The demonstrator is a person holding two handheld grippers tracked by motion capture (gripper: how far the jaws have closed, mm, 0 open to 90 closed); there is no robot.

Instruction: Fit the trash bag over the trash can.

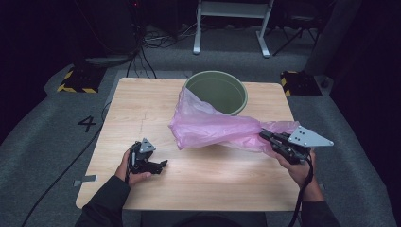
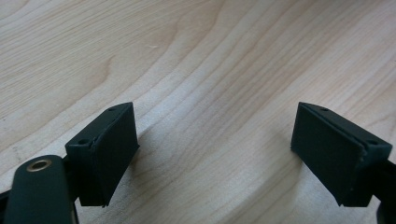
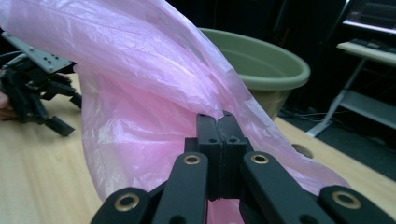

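Right gripper view: pink bag (image 3: 154, 88) pinched between jaws.

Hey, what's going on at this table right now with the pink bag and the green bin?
A person is working a pink plastic bag with two handheld grippers. The right gripper has its jaws shut on the bag's film and holds it off the wooden table, with the bag's other end draped against the green bin at the table's far edge. The left gripper rests low over the table near the person's side, jaws open with nothing between them. The bag is not yet fitted into the bin.
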